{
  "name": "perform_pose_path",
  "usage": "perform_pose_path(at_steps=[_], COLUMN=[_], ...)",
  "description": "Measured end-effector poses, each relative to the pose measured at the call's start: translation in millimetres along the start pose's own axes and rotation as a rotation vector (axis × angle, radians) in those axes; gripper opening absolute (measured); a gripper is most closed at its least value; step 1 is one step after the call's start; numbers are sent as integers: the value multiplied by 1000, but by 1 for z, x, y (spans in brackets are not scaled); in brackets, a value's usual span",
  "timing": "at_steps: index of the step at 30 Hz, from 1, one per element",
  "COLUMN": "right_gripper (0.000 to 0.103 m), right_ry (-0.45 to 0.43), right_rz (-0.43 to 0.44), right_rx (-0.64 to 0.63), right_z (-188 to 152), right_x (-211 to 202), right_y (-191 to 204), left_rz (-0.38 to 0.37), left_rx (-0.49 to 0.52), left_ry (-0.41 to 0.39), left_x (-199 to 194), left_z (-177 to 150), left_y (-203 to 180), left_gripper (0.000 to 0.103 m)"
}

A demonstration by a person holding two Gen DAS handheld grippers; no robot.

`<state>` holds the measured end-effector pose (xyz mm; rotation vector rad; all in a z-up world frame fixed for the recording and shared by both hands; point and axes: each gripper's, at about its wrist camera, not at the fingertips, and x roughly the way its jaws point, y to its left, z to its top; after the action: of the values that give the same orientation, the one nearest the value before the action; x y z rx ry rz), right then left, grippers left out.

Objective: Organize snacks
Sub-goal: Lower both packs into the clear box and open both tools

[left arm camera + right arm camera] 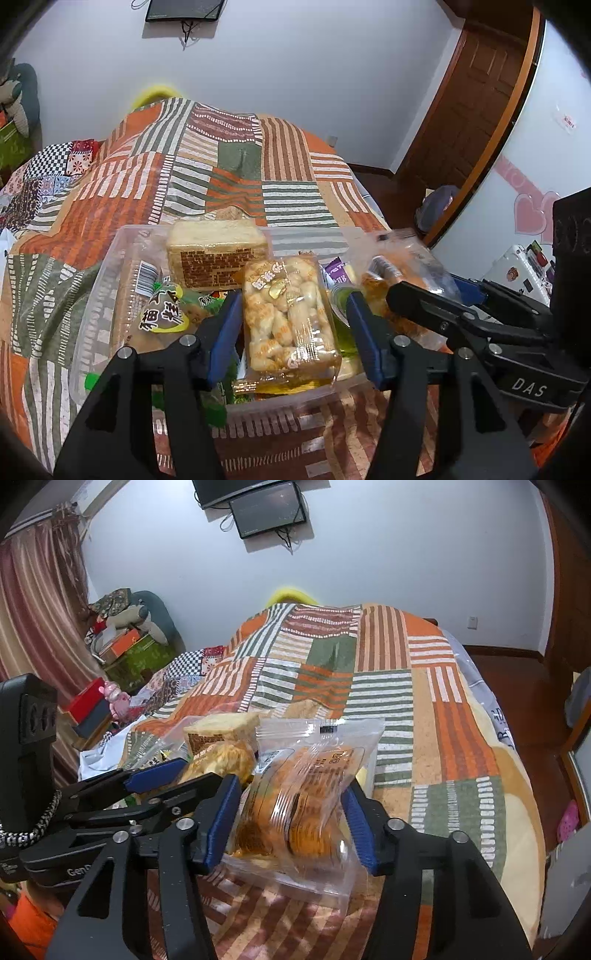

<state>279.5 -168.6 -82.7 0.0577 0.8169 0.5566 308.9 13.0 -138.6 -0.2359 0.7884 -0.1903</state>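
A striped patchwork bedspread (236, 173) covers the bed. On it, directly ahead of both tools, sits a clear plastic bin (110, 258). The left gripper (293, 332) stands spread around a pack of puffed rolls (290, 321), long axis pointing away, pads apart from it. The right gripper (291, 812) stands spread around an orange cracker bag (306, 794), tilted.

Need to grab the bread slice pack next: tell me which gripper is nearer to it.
Left. The left gripper straddles the twisted-snack pack just before the bread slice pack; the right gripper sits farther right.
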Motion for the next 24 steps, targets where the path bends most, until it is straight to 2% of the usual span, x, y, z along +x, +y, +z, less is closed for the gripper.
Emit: perform_pose_path(at_steps=[3, 12, 18, 22, 24], right_gripper=[65, 65, 65, 65, 66], right_ry=[-6, -72, -161, -221, -245], right_rz=[-10, -19, -32, -11, -1], right_rx=[0, -15, -41, -37, -36], right_z=[0, 2, 2, 0, -3], right_x=[-5, -43, -86, -119, -131], right_y=[-2, 2, 16, 26, 31], left_rz=[-5, -10, -1, 21, 27], left_rx=[1, 17, 45, 68, 81], left_ry=[-2, -55, -148, -236, -273], left_x=[-4, -41, -97, -140, -160], left_z=[-1, -1, -1, -4, -7], left_y=[-1, -11, -23, -35, -42], left_gripper=[60, 60, 60, 72, 74])
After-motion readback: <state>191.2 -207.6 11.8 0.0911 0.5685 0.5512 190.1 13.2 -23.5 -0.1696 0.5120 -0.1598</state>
